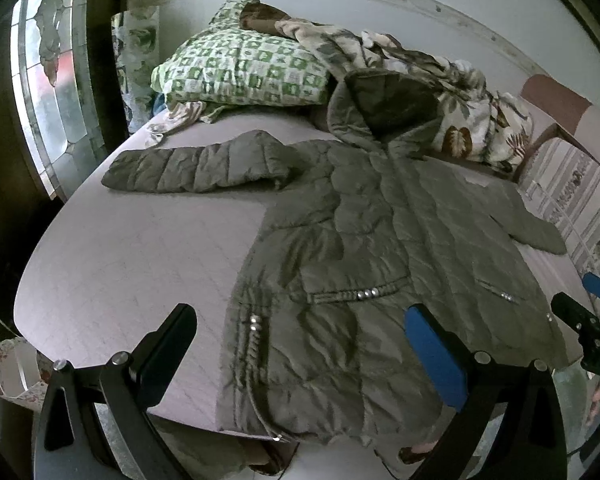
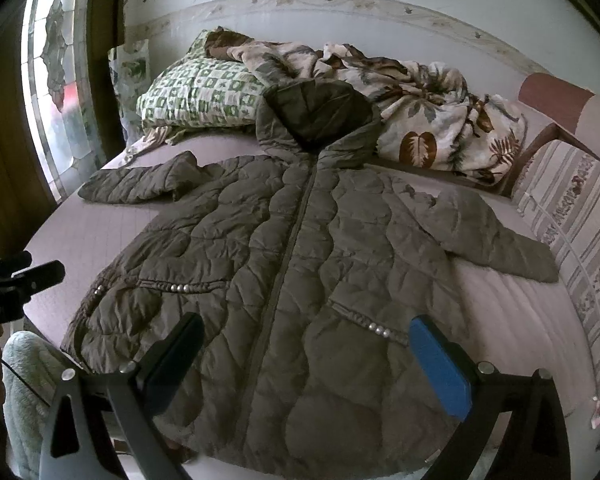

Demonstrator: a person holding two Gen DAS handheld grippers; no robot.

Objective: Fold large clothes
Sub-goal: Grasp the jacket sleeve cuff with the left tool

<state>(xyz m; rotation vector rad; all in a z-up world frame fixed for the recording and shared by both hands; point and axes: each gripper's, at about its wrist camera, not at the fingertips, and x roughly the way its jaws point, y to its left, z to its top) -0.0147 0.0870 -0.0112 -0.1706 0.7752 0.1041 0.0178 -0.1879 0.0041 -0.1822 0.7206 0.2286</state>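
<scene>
One big bed [image 2: 512, 304] with a pale lilac cover fills both views, and on it lies the olive quilted jacket [image 2: 284, 248], front up, zipped, its hem at the near edge by the person and its hood [image 2: 320, 112] resting against the bedding at the head. Both sleeves are spread out: the jacket's one sleeve [image 1: 192, 168] reaches toward the window side, the other sleeve [image 2: 496, 232] angles toward the striped side panel. Judging by this flat, open layout, no fold has been made yet; the sleeves, the sides and the final halving all appear left to do.

Behind the hood sit a leaf-print blanket [image 2: 432, 128] in a heap and a green checked pillow [image 1: 240, 68].

Nearer the cameras, the left gripper [image 1: 300, 352] hovers above the hem on the window side with its jaws wide apart and nothing between them. The right gripper [image 2: 306, 360] hangs over the lower front, also spread open and empty.

Smallest of all, white letters reading "DAS" show on the right gripper's body at the edge of the left wrist view; the rest is cut off.
</scene>
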